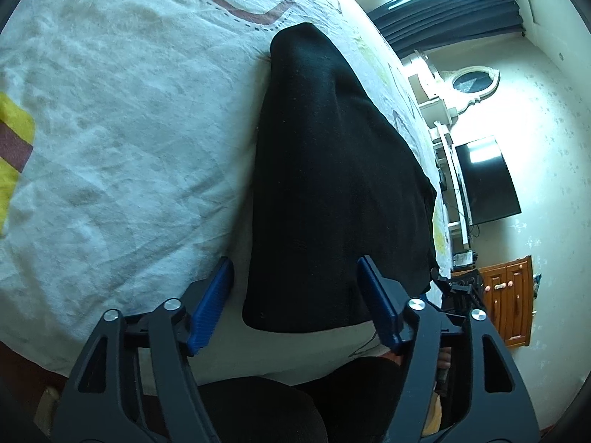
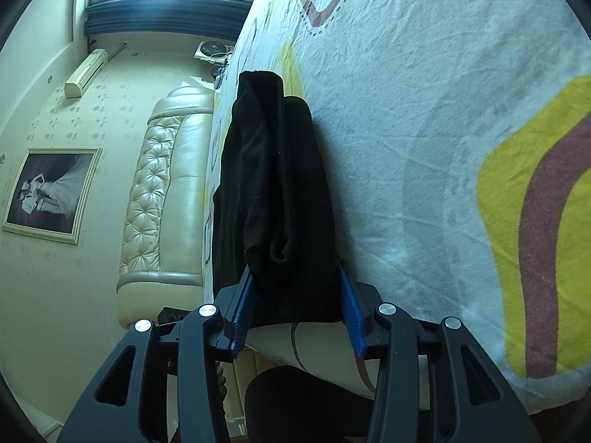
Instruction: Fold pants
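In the left wrist view, a white crumpled bedsheet (image 1: 122, 118) with yellow and brown curved bands covers the bed and fills the left side. On it, towards the middle, lie the black folded fabric pants (image 1: 332, 184), a long narrow bundle running away from the camera, its near end close to the bed's edge. The left claw (image 1: 299, 302) stands wide open, its blue ribbed pads (image 1: 210, 306) on either side of the pants' near end; the left pad sits clear of the cloth over the sheet, and the right pad stands at the cloth's right side, with no grip on it. Further right, beyond the bed, a black flat screen (image 1: 487, 181) hangs on the pale wall, and an orange wooden cabinet (image 1: 509, 299) stands below it.

In the right wrist view, a framed picture (image 2: 51, 193) hangs on the far left wall, and next to it is a cream tufted leather headboard (image 2: 166, 192). The pants (image 2: 273, 192) lie in the middle, along the bed's edge, with one folded layer on top of another. The right claw (image 2: 297, 306) is partly open around their near end; both blue pads (image 2: 351, 313) stand right at the sides of the cloth, and whether they press on it cannot be told. To the right spreads the bedsheet (image 2: 424, 129).
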`<state>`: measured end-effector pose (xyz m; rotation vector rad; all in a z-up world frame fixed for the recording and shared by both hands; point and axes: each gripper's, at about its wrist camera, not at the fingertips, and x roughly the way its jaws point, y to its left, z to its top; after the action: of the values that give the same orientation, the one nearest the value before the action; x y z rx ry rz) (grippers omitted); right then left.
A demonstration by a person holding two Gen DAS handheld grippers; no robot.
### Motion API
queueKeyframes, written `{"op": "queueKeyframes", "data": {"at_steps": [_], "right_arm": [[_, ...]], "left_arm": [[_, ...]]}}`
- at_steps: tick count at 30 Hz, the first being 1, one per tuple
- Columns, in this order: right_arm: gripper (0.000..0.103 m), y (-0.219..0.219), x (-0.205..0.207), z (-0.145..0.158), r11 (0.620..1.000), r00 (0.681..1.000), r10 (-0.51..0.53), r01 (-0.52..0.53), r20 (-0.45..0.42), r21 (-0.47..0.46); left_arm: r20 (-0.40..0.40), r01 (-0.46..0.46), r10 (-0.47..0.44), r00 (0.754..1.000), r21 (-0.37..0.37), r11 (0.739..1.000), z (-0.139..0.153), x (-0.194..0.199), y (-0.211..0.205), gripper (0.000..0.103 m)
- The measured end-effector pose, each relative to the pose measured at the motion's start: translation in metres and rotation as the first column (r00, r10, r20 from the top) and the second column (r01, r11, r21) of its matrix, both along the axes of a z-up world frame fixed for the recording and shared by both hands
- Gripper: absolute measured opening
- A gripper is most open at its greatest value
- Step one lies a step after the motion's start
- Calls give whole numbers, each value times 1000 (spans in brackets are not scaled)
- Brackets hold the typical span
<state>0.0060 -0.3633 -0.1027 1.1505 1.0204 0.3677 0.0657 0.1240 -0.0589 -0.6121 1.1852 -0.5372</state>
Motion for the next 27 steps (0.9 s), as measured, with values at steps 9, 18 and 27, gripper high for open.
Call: {"op": "queueKeyframes", "data": {"at_steps": [9,18,27], "right_arm": [[62,-15,-34,10,992,993,-101,95,-68,-88],[71,16,-55,45,899,996,-86,61,-38,-433],[76,77,-70,77,673,995,39,38,87,-738]], "left_arm": [[123,59,-113,986,374,926,26,-29,-29,93],[295,-84,-115,948,584,808,64,-68,-39,93],[397,-254,16,918,555,792,86,-98,-42,93]]}}
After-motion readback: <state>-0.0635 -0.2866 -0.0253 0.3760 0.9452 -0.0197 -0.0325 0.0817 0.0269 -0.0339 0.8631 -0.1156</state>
